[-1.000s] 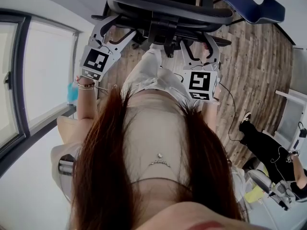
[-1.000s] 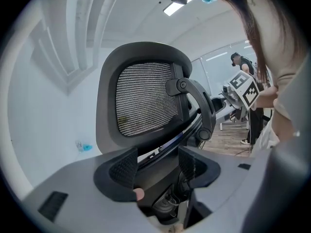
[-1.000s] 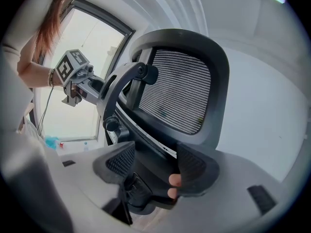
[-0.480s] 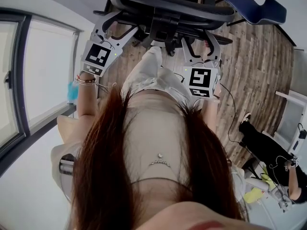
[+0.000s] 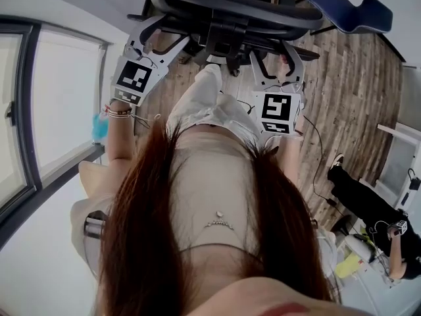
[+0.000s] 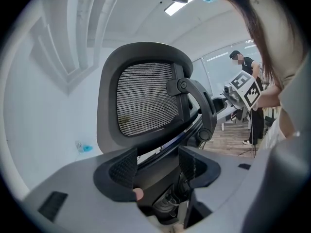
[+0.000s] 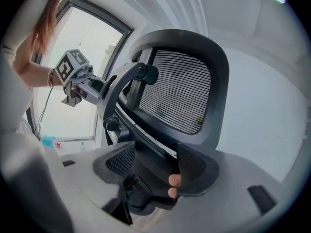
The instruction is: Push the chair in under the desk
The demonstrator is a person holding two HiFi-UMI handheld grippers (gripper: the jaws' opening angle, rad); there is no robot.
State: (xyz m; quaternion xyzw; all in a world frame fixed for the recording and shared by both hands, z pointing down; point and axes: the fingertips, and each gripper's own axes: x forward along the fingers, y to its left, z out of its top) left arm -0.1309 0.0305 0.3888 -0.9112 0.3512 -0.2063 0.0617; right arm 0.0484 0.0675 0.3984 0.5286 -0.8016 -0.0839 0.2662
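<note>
You have one chair (image 5: 230,8) in front of you. You hold a left gripper (image 6: 158,166) and a right gripper (image 7: 155,164), so two. One other person (image 5: 362,206) is near.

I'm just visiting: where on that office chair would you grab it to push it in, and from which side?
Probably the rigid dark back frame below the mesh panel, coming from behind the chair. That bar is narrow enough to sit between open jaws, while mesh would give. The left hand-held gripper and right hand-held gripper straddle it, jaws apart.
</note>
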